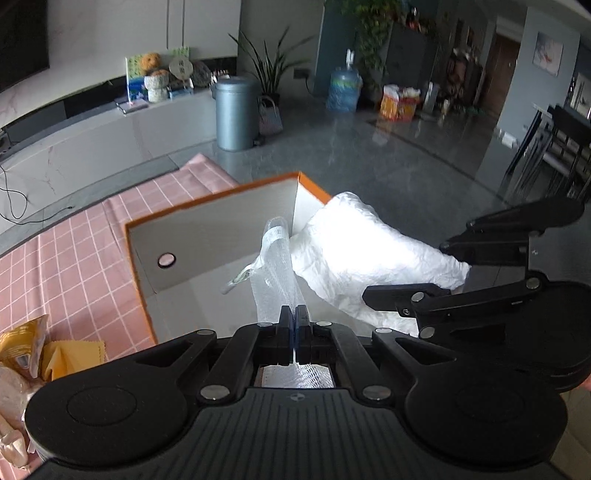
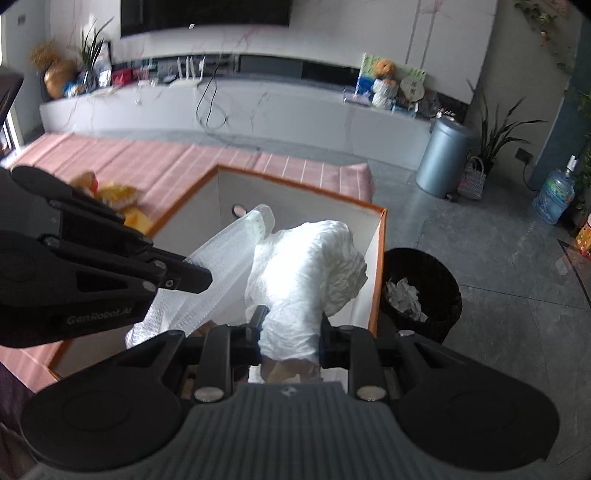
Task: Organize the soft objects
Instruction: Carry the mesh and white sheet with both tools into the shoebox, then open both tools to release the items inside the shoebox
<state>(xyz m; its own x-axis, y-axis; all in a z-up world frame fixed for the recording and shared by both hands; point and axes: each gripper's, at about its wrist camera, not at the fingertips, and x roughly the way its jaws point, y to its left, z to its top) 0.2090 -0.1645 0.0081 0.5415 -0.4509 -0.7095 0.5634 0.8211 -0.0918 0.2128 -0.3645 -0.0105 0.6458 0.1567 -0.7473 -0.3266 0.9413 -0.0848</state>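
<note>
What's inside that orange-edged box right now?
The box shows bare pale walls and one round hole. A white crumpled bag and mesh strip hang over it, covering most of its floor.

A dark grey glossy tiled floor (image 1: 388, 147) fills the room. Along a pale marbled wall (image 2: 351, 40) runs a long white low cabinet (image 2: 258, 110), with a dark television screen (image 2: 205, 13) above it. A grey cylindrical bin (image 1: 236, 112) stands beside a potted plant (image 1: 267, 70), with a blue water jug (image 1: 343, 90) nearby. A black wastebasket (image 2: 424, 291) holds crumpled paper. Dining chairs (image 1: 546, 147) stand to one side.
</note>
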